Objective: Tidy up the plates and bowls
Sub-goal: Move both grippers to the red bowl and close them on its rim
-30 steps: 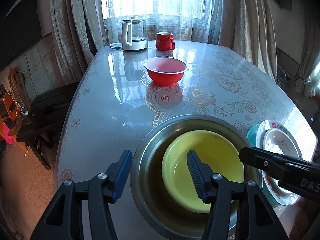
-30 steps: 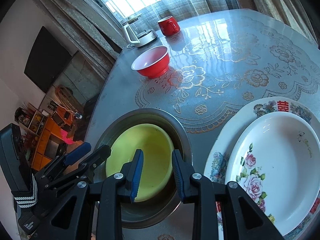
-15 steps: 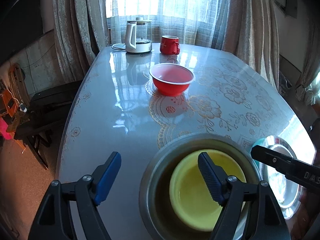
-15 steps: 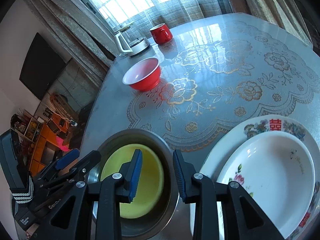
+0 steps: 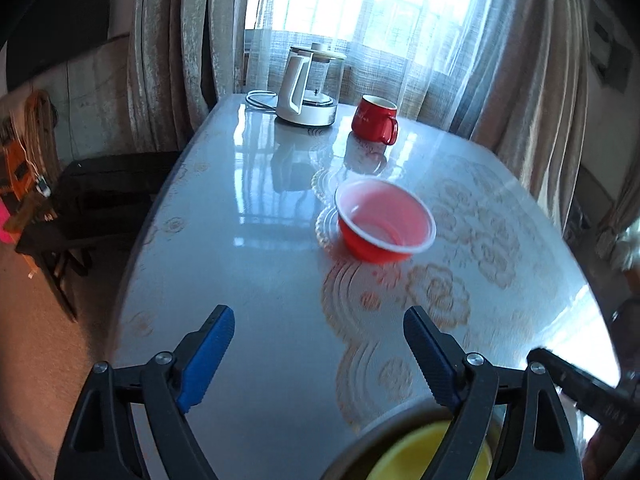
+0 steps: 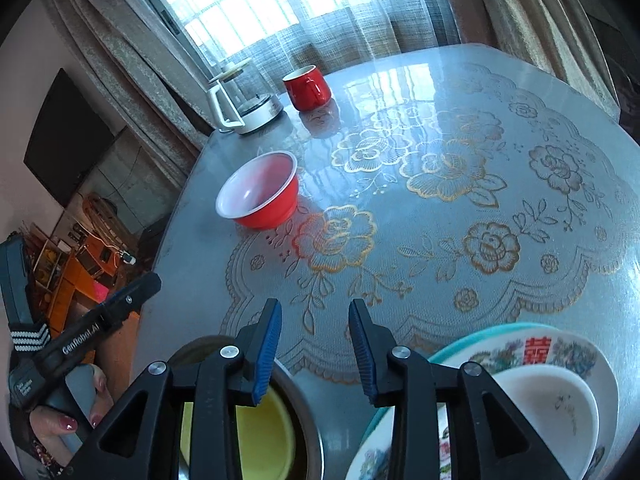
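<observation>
Two grippers, both empty: I read the left gripper with fingers spread wide, the right gripper with a narrower gap. Red bowl stands alone mid-table. Yellow bowl sits inside the steel basin. Only my right view shows the stacked plates beside the basin.

Light source: daylight pours through the far window, blown out white behind the sheer curtain.
Glare: bright window reflections streak the glossy table, strongest at its far end and right edge.
Dim areas: the left room side sits dark.
Blur: left wrist view smears the red bowl; right view is sharper.
Distortion: fisheye bends edges, black corners.
</observation>
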`<state>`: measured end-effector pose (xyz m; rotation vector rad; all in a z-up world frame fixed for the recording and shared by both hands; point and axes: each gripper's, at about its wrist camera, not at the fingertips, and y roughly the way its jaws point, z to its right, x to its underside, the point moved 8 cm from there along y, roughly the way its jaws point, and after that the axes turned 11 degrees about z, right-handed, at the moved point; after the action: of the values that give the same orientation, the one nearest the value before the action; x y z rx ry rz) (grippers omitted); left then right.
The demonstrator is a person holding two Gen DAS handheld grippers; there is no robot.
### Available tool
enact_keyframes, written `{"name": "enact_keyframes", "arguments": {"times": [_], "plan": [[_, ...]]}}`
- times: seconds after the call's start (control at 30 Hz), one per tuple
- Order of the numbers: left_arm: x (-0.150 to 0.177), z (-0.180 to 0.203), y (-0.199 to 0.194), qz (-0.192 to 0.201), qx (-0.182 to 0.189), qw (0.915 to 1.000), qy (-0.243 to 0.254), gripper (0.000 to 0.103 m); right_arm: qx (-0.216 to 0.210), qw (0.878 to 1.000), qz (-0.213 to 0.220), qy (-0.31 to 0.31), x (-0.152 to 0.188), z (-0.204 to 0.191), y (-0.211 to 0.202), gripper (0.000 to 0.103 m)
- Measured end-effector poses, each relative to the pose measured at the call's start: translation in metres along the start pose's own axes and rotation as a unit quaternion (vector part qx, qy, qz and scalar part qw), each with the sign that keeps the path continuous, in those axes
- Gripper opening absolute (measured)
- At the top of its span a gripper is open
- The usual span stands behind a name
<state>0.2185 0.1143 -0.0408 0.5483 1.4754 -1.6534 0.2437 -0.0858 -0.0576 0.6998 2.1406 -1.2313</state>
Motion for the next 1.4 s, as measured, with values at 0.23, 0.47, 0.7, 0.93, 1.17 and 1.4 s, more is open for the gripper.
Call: {"name": "enact_keyframes", "arguments": {"times": [0.23, 0.47, 0.7, 0.93, 1.17, 1.4], "plan": [[-0.031, 0.001, 0.036, 0.01, 0.038, 0.9992, -0.012, 0.087, 0.005, 1.0, -0.019, 0.002, -0.015, 0.003, 0.026, 0.035], [-0.047, -0.018, 0.078, -0.008, 0.062, 0.993, -0.1, 0.083, -0.001, 0.999, -0.029, 0.021, -0.034, -0.003, 0.056, 0.035], [-0.044, -0.017, 0.106, -0.018, 0.088, 0.9899, -0.109, 0.077, 0.011, 0.999, -0.037, 0.005, -0.05, -0.012, 0.089, 0.035], [-0.039, -0.009, 0.123, -0.041, 0.109, 0.9879, -0.103, 0.071, -0.005, 0.999, -0.044, 0.015, -0.061, -0.021, 0.124, 0.035], [-0.032, -0.006, 0.134, -0.063, 0.122, 0.9858, -0.096, 0.051, -0.01, 0.997, -0.054, 0.054, -0.068, -0.019, 0.157, 0.035], [-0.031, 0.003, 0.131, -0.055, 0.126, 0.988, -0.07, 0.035, -0.024, 0.996, -0.059, 0.057, -0.066, -0.024, 0.166, 0.026]]}}
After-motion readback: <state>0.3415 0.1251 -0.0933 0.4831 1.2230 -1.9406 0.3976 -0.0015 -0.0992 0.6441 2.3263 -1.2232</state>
